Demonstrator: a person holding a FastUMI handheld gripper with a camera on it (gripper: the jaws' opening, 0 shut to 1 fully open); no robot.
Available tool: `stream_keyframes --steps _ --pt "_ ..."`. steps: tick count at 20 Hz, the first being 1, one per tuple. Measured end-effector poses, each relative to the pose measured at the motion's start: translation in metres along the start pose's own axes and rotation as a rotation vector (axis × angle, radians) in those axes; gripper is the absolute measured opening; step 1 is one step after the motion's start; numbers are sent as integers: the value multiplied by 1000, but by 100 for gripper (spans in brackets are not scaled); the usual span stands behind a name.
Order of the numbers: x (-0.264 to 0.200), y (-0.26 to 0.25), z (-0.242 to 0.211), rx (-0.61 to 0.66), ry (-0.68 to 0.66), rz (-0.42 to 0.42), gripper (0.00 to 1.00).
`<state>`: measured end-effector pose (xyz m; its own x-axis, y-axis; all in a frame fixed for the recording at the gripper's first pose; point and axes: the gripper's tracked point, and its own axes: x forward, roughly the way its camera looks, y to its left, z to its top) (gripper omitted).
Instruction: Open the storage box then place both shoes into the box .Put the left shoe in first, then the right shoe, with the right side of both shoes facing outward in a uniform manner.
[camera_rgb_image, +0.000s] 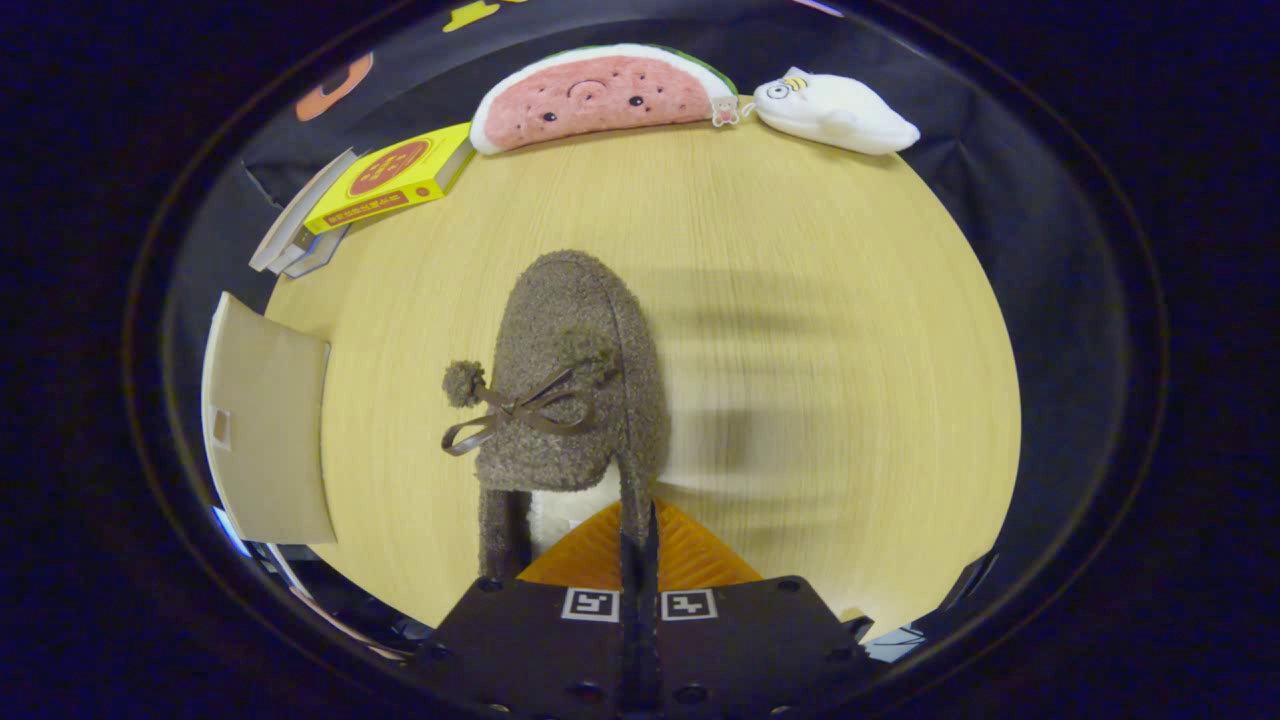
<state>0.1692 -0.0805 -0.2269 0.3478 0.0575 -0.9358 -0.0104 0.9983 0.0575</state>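
Between the fingers of the gripper (640, 545), pressed nearly together, the shoe's (570, 380) thin heel wall is pinched, so it hangs toe-forward over the table (800, 250), likely for carrying. Off to the left stands the box (265, 430), apart from the shoe.

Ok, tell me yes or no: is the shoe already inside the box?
No. The shoe hangs above the bare table, its rim pinched between the tool's closed fingers, well clear of the box.
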Motion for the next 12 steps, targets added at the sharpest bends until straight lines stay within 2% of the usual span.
stream_keyframes --steps 4,12 --pt "-16 9 -11 79 34 125 1" --pt "-87 8 -15 68 -58 121 1"
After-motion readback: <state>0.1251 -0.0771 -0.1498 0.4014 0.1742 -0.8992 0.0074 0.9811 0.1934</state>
